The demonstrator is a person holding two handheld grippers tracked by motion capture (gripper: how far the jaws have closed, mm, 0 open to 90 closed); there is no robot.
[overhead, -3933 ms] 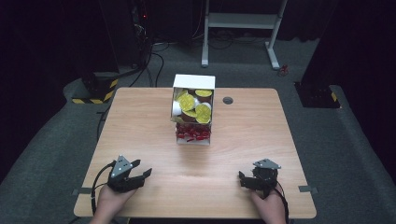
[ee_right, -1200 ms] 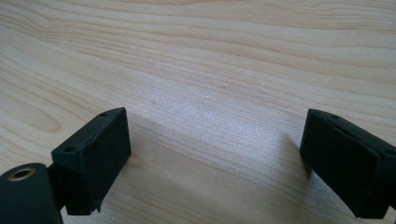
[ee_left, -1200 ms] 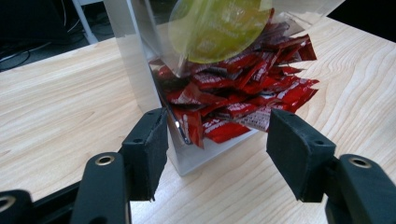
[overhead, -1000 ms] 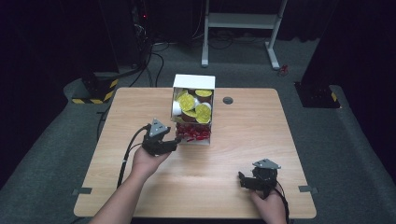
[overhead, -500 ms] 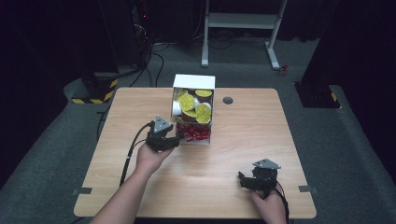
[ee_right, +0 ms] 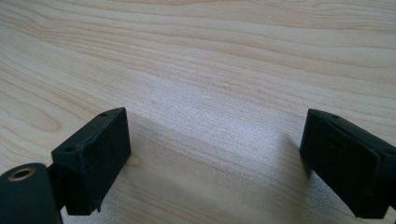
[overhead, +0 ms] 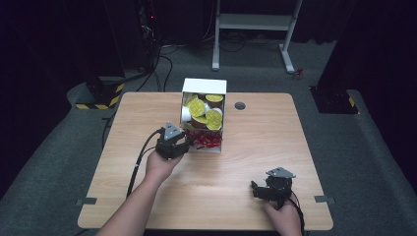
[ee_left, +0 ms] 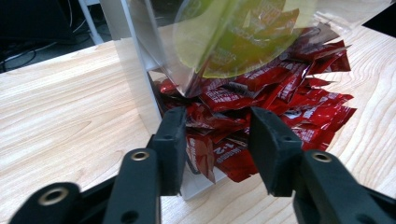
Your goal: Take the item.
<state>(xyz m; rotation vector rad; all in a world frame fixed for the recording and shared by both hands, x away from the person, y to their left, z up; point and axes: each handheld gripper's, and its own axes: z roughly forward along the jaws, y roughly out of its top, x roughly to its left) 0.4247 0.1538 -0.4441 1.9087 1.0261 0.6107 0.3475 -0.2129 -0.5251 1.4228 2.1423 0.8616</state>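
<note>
Red foil sachets (ee_left: 261,107) spill from the open bottom of the white dispenser box (overhead: 204,87), which stands at the far middle of the bench (overhead: 255,177) with yellow-lidded cups (overhead: 206,114) stacked in its upper part; the left claw (ee_left: 219,140) is pushed up to that pile from the near left, its jaws apart with a sachet or two lying between them, not yet pinched. To do this well I'd say it should settle on a single packet near the front edge, close squarely across its flat face, then draw it out low and straight so the heap above doesn't slide and the clear front panel (ee_left: 154,51) isn't knocked; the right claw (ee_right: 215,158) sits wide apart over bare wood at the near right, well clear of the box.
</note>
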